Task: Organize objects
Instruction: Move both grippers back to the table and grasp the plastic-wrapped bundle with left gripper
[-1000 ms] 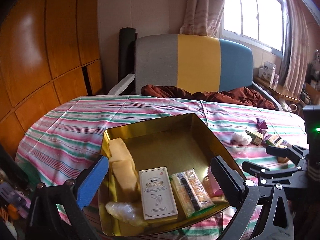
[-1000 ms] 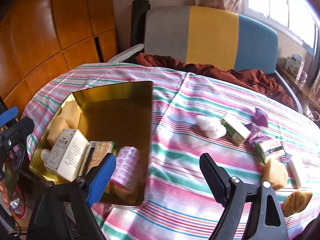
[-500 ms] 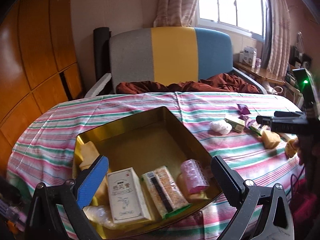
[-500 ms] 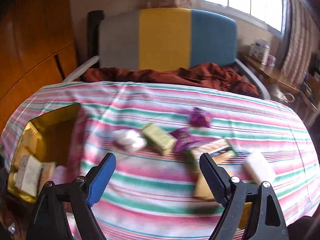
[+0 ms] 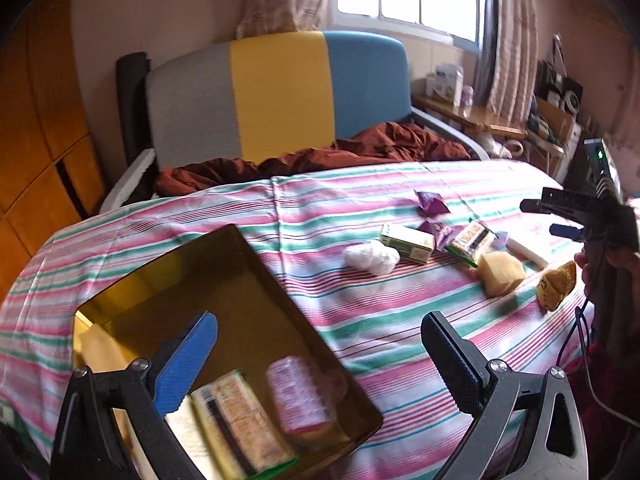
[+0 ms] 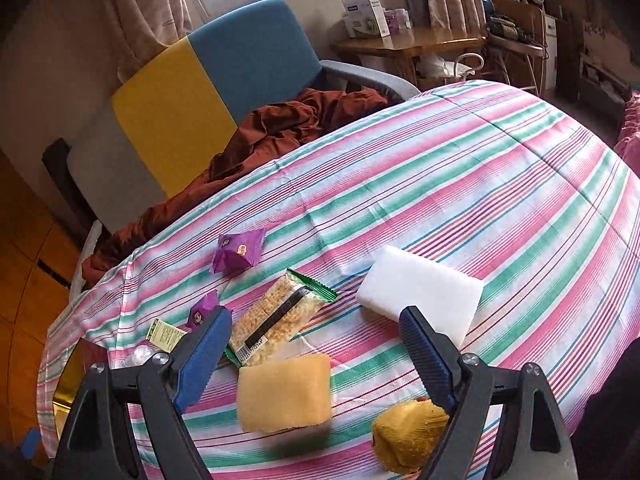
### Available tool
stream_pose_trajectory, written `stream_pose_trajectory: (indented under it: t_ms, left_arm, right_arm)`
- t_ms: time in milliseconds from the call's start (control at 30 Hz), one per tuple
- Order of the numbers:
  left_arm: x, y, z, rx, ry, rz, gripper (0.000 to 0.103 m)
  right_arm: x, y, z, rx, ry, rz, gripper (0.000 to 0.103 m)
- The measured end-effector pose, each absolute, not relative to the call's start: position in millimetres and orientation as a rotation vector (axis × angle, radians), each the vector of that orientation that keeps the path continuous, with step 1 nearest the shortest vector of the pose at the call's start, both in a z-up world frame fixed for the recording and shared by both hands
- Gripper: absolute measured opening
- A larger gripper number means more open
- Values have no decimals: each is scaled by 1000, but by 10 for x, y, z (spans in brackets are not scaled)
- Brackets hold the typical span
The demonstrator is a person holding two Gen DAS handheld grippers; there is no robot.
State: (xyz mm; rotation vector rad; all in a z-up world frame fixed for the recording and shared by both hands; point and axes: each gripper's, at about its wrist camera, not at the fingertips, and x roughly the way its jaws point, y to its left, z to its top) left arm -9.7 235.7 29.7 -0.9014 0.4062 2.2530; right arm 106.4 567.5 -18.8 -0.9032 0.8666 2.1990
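both hands have swung rightward since the earlier frames, away from the gold box [image 5: 256,264] and toward the loose items on the striped tabletop [image 6: 500,184]. right gripper [image 6: 316,344] hovers with fingers apart and empty, above a yellow sponge [image 6: 284,392], between a rice cracker pack [image 6: 276,316] and a white block [image 6: 420,292]. left gripper [image 5: 320,356] hangs over the box's right edge, fingers apart, holding nothing. 2 purple packets [image 6: 238,250] lie further back.
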Motion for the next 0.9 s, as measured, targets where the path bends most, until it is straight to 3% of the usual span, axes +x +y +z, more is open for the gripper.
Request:
stream_pose_trajectory:
  t_ms: [267,400,767,833,900]
  left_arm:
    - [-414,3211,13,-1010,538,2094,96]
    - [-657,3520,-203,-1088,607,2057,81]
    - [-1042,3995,-670,-1216,698,2018,80]
    - [-1087,4037,-755,-1248,707,2003,67]
    - [-1119,4006,-773,-1261,652,1995,64]
  right_arm:
    - [1035,5613,-161,-912,897,2252,87]
    - [998,5595,-185,-947,913,2270,87]
    - [913,5544,-216,-1013,900,2294,87]
    - [909,5535,-216,-1016,894,2294,87]
    - [906,5531,-221,-1021,887,2293,87]
